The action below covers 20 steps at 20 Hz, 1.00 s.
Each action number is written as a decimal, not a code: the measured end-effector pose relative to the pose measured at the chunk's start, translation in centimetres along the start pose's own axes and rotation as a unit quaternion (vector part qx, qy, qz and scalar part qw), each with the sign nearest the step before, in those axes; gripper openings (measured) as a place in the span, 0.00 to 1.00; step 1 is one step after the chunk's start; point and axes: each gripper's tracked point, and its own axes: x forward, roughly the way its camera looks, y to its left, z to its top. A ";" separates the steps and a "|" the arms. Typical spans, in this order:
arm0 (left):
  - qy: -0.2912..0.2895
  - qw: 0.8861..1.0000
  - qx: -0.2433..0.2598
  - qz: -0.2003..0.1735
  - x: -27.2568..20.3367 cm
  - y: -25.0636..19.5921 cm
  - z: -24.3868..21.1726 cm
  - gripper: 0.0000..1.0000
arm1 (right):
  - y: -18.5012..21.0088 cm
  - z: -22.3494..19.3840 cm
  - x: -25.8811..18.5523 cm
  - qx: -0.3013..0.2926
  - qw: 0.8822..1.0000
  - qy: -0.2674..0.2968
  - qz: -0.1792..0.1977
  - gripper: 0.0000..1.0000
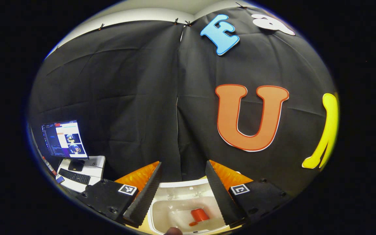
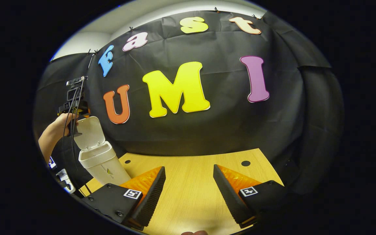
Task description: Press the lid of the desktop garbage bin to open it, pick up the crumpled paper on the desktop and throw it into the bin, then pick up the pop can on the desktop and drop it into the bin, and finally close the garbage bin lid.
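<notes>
A black cloth wall closes the booth behind a pale wooden desktop (image 2: pixel 194 195), bare in front of the right gripper; the garbage bin (image 2: pixel 104 164) stands at the desktop's left end with its lid (image 2: pixel 90 132) tipped up and back; in the left gripper view the bin's open mouth (image 1: pixel 183 209) lies directly below, and a red pop can (image 1: pixel 199 215) already rests at its bottom; the crumpled paper I cannot make out inside. The step in hand looks to be the last one, closing the lid; to do it well the left gripper should come round behind the raised lid and push it forward and down with a finger's flat side until it latches, steadily so the light bin does not tip or slide. The left gripper (image 1: pixel 183 189) hovers above the bin, its fingers spread wide and holding nothing; in the right gripper view a hand (image 2: pixel 60 125) holds it up beside the lid, forearm reaching in from the left. The right gripper (image 2: pixel 188 192) hangs low over the desktop, well apart from the bin, fingers wide and empty.
</notes>
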 end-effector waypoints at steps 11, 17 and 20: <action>0.072 0.997 -0.031 -0.019 -4.7 -2.2 -10.1 0.83 | -0.4 -1.3 -0.8 -0.022 0.999 0.024 0.025 0.93; 0.121 0.992 -0.017 -0.018 -4.2 -2.3 -15.5 0.81 | -0.1 -2.6 -1.1 -0.029 0.998 0.041 0.025 0.93; 0.116 0.993 -0.008 -0.017 -4.2 -2.5 -16.2 0.81 | -0.1 -2.5 -1.3 -0.034 0.998 0.043 0.025 0.93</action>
